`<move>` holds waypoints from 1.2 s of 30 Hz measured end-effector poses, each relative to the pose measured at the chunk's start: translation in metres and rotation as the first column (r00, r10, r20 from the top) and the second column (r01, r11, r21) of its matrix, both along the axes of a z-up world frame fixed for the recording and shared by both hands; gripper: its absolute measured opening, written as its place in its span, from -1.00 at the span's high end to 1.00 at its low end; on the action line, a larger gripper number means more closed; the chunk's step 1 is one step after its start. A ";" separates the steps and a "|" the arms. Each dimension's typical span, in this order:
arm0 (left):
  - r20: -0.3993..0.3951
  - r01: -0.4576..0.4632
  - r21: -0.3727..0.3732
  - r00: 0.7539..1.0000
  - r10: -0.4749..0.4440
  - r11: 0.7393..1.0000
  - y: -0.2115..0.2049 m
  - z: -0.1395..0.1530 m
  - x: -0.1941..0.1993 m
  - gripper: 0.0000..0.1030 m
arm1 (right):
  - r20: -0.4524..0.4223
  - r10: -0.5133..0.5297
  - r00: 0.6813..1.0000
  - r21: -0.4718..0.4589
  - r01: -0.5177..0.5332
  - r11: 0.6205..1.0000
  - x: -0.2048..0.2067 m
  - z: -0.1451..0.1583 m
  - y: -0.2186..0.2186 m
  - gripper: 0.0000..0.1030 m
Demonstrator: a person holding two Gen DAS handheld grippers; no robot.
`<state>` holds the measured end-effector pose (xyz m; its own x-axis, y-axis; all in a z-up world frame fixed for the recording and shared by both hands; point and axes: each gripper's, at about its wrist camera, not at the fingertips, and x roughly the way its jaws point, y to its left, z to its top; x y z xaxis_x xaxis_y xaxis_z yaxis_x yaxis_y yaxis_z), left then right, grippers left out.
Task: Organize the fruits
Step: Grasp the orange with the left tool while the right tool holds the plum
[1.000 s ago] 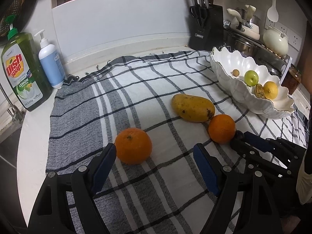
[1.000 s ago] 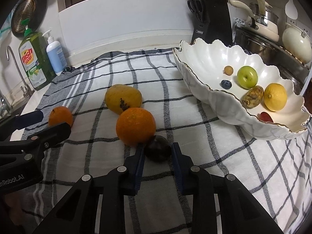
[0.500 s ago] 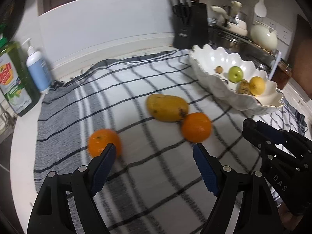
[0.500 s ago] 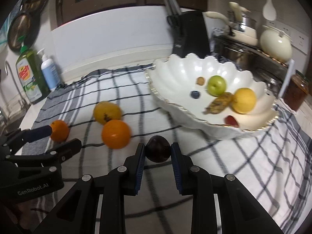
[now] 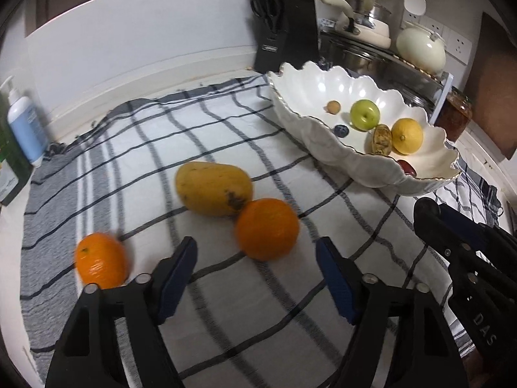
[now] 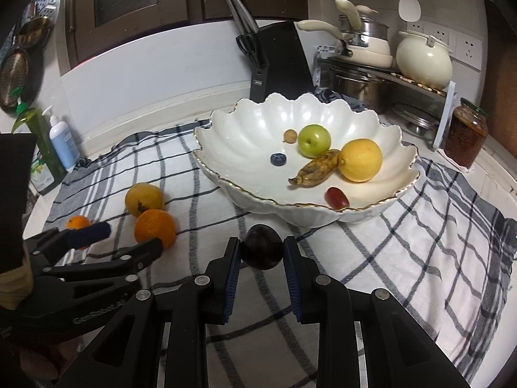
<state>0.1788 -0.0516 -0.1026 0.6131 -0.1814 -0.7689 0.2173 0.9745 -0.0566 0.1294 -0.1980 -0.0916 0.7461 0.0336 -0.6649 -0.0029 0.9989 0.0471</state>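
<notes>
Carrying a dark plum clamped between its pads, the right gripper faces the bowl just ahead for delivery; the left gripper, empty, jaws just narrowing, lines up on the orange directly ahead

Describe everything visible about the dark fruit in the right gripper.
The dark fruit is small, round, deep purple-black with a smooth, slightly glossy skin, plum-like. It sits clamped between the right gripper's blue pads, one on each side, in front of the white scalloped bowl; whether it clears the checked cloth cannot be told.
</notes>
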 end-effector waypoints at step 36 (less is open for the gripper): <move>-0.028 0.049 0.017 0.998 -0.049 0.999 -0.011 -0.003 0.001 0.16 | -0.004 -0.040 0.999 0.019 0.040 0.999 -0.003 -0.003 -0.013 0.45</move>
<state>0.1802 -0.0621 -0.1057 0.5824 -0.1968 -0.7887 0.2636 0.9635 -0.0457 0.1262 -0.2113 -0.0947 0.7449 0.0164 -0.6670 0.0376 0.9971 0.0665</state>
